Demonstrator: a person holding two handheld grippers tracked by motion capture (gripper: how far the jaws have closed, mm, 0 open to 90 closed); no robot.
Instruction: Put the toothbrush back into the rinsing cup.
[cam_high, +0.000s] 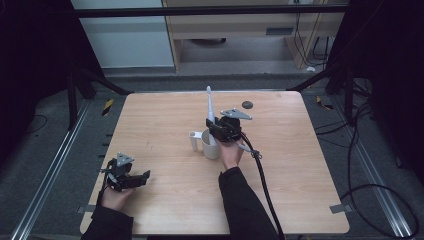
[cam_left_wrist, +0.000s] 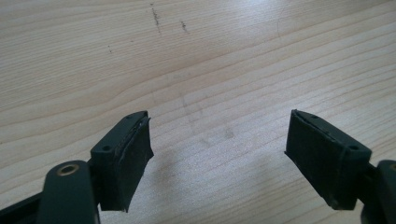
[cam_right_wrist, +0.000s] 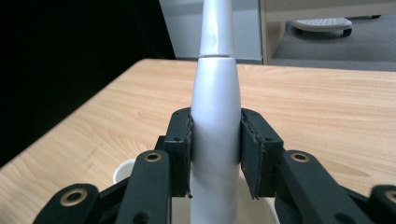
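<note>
**Toothbrush held upright over the mug**

While the left tongs (cam_high: 131, 176) rest near the front left corner of the pale wooden surface (cam_high: 165, 200) in the high view, the right tongs (cam_high: 218, 131) hold a slim white electric toothbrush (cam_high: 210, 106) upright over a white ceramic mug (cam_high: 211, 147) at mid-surface

Left gripper view: both black jaws stand wide apart above bare wood (cam_left_wrist: 210, 70), gripping nothing

Right gripper view: the jaws clamp the toothbrush's (cam_right_wrist: 215, 116) thick handle from both sides, the mug's rim (cam_right_wrist: 125, 171) just below
</note>
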